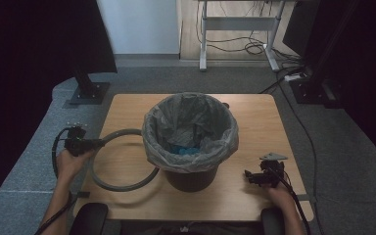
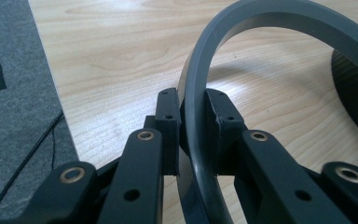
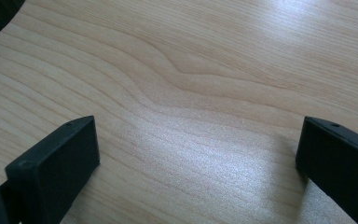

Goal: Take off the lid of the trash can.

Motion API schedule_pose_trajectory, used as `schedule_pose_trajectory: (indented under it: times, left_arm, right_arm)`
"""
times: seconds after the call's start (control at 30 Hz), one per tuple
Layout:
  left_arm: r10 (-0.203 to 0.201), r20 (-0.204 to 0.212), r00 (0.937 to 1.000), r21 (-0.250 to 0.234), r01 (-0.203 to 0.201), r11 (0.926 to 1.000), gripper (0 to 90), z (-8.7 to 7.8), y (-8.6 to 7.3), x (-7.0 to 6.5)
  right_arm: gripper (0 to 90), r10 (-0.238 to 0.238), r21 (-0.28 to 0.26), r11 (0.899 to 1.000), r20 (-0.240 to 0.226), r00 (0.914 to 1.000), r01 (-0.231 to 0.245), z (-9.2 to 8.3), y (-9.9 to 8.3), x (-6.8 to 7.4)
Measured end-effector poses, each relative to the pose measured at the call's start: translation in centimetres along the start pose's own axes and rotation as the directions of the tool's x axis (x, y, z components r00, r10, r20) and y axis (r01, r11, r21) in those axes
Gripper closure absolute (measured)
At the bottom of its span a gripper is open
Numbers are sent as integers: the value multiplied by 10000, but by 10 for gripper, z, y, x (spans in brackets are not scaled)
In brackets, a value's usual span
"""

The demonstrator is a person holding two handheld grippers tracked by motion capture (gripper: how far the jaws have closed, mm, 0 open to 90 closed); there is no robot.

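**Grey ring held at the table's left edge, bin at the centre**

Here the left gripper [image 1: 97,143] is clenched on a grey ring [image 1: 122,185], its two black jaws pressing the band from either side, as the left gripper view shows up close [image 2: 193,126]. The ring [image 2: 261,18] arcs up and away from the jaws over the pale wood. In the high view the ring lies at the left half of the wooden table [image 1: 254,196], its gripped part near the left edge and its far side running up against the foot of the bin. Whether the ring rests flat on the wood or hangs a little tilted above it cannot be told.

The black bin [image 1: 191,178] stands upright at the middle of the table, lined with a grey plastic bag [image 1: 191,132] whose rim is folded over the outside. Something blue [image 1: 186,149] lies at the bottom of the bag.

The right gripper [image 1: 250,177] sits near the table's front right corner, well apart from the bin. Its jaws stand wide and released, with nothing between them but bare wood [image 3: 191,140].

The left hand [image 1: 71,164] comes in beside the left edge, with a cable looped near it.
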State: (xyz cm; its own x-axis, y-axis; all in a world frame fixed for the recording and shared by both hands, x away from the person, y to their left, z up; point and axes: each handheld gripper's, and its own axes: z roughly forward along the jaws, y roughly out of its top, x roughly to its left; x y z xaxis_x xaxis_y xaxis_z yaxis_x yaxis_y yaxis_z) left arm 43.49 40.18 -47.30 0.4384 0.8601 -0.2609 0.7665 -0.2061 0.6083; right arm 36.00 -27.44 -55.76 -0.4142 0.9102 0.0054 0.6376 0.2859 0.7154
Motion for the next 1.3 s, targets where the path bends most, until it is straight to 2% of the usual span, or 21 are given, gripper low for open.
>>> schedule_pose_trajectory:
  times: [0.63,0.77,0.9,0.93,1.0,1.1,1.2,1.3]
  left_arm:
    - [-154,-529,9985,130,161,9998,759,35,-27,5]
    - [83,-814,9966,321,-57,9995,755,43,-34,4]
    - [63,-969,9953,-80,-71,9999,733,45,-38,3]
    - [93,-941,9955,-181,-110,9998,719,46,-39,3]
    - [210,-824,9964,-326,-238,9992,635,47,-41,1]
    - [681,-1031,9923,-324,-718,9969,541,50,-41,-5]
    - [913,-1187,9887,-397,-966,9945,475,53,-43,-9]
    - [1302,-1411,9814,-520,-1386,9890,402,57,-46,-15]
  right_arm:
    - [0,10,7,10000,-6,10000,-10,0,0,0]
    - [0,5,3,10000,-4,10000,-5,0,0,0]
    - [0,7,4,10000,-5,10000,-7,0,0,0]
    - [0,8,5,10000,-6,10000,-8,0,0,0]
    - [0,4,4,10000,-6,10000,-4,0,0,0]
    - [0,7,3,10000,-5,10000,-7,0,0,0]
    - [0,5,3,10000,-6,10000,-5,0,0,0]
    - [0,7,4,10000,-7,10000,-7,0,0,0]
